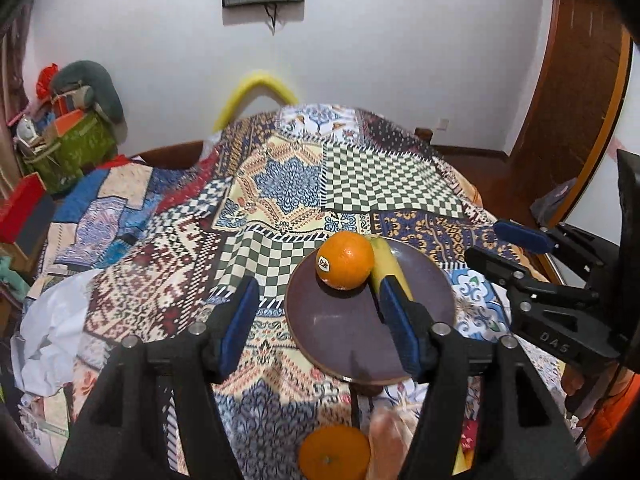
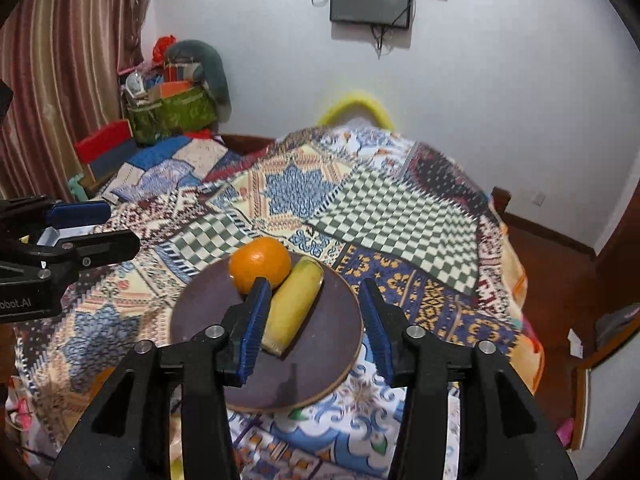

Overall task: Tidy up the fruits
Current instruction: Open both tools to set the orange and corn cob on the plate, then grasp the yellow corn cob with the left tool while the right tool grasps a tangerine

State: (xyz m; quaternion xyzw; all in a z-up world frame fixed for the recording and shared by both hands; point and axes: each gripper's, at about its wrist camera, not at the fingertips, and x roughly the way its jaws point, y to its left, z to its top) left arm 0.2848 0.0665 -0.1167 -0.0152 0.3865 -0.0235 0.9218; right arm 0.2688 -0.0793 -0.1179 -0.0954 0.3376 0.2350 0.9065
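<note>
A dark purple plate (image 1: pixel 344 336) (image 2: pixel 312 360) lies on the patchwork cloth. On it sit an orange with a sticker (image 1: pixel 345 260) (image 2: pixel 260 265) and a yellow banana piece (image 1: pixel 390 268) (image 2: pixel 294 308), touching each other. My left gripper (image 1: pixel 318 300) is open and empty above the plate's near left. My right gripper (image 2: pixel 314 304) is open and empty over the plate, its fingers astride the banana's near end; it also shows in the left wrist view (image 1: pixel 504 248). A second orange (image 1: pixel 334 454) lies near the bottom edge, below the left gripper.
The patchwork cloth (image 1: pixel 288 184) (image 2: pixel 400 208) covers the table. A cluttered green bag (image 1: pixel 68 148) (image 2: pixel 172 114) and a red box (image 1: pixel 20 204) (image 2: pixel 104 142) stand at the far left. White cloth (image 1: pixel 52 328) lies at the left. A wooden door frame (image 1: pixel 580 112) stands on the right.
</note>
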